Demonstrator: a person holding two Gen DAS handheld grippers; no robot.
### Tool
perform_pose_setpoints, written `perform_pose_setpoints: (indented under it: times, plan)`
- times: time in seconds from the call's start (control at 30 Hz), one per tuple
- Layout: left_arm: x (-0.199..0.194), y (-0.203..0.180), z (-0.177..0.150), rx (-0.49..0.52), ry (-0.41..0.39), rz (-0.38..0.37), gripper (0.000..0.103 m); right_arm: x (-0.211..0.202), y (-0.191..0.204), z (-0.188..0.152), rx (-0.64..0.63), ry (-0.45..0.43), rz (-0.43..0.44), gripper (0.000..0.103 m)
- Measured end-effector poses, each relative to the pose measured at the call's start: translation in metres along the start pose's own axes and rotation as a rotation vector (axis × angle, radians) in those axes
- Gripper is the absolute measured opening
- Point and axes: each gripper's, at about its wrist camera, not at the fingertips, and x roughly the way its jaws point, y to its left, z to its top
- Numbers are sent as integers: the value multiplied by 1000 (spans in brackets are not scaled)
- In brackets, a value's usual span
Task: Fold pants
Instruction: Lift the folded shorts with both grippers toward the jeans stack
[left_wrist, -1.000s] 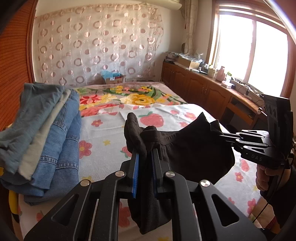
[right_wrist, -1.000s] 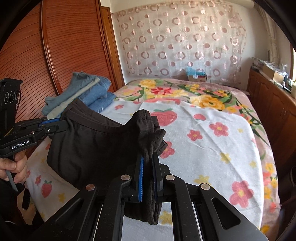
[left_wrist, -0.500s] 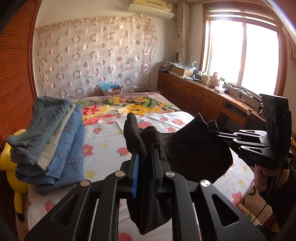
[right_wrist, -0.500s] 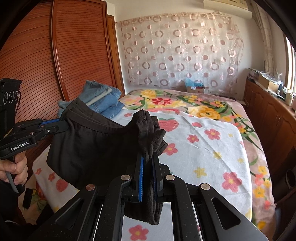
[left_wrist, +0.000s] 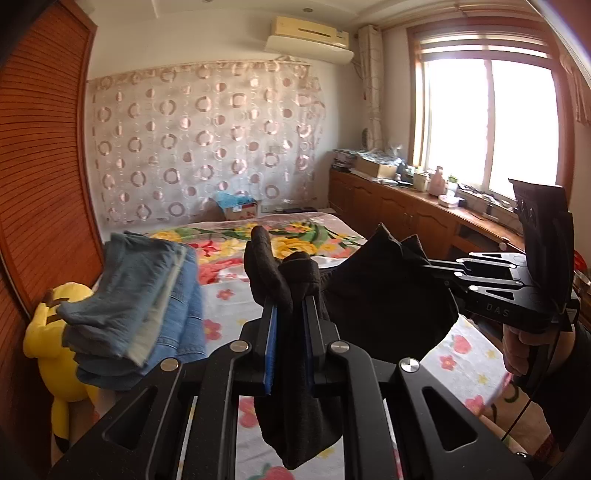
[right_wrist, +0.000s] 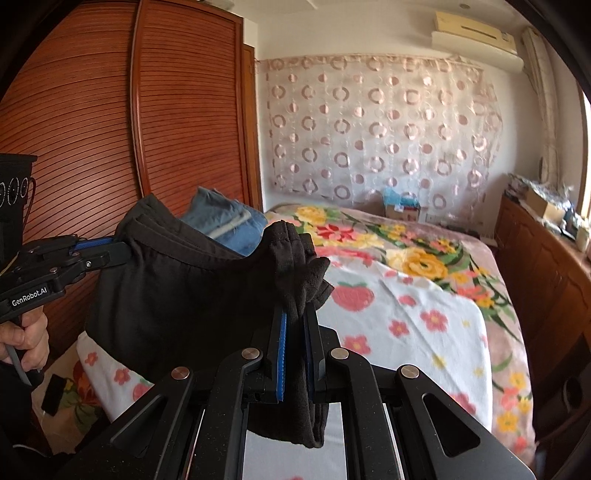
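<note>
The pants (left_wrist: 380, 295) are plain black, and each black hand-held gripper (left_wrist: 290, 317) has blue pads. The bed (right_wrist: 417, 317) wears a white sheet printed with pink flowers and strawberries; toward 12 o'clock a blanket (right_wrist: 417, 254) shows big yellow and red blooms with green leaves. At 9 o'clock lie folded blue jeans (left_wrist: 147, 299) beside a yellow plush toy (left_wrist: 55, 339). The curtain (left_wrist: 207, 147) is sheer white with pink rings.

"GenRobot.AI" on left tool (right_wrist: 101, 254); "DAS" on right tool (left_wrist: 436, 271)
</note>
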Motion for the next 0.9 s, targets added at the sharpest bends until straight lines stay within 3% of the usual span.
perform_pose_setpoints:
  times: [0.53,0.9]
  plan:
    - [11,70,28,-50,-42,139,14,100,-23,58,-67,-59,132,8]
    - [21,109,30,-83,-35,217,14,161,-34,68,-99,-60,204,8]
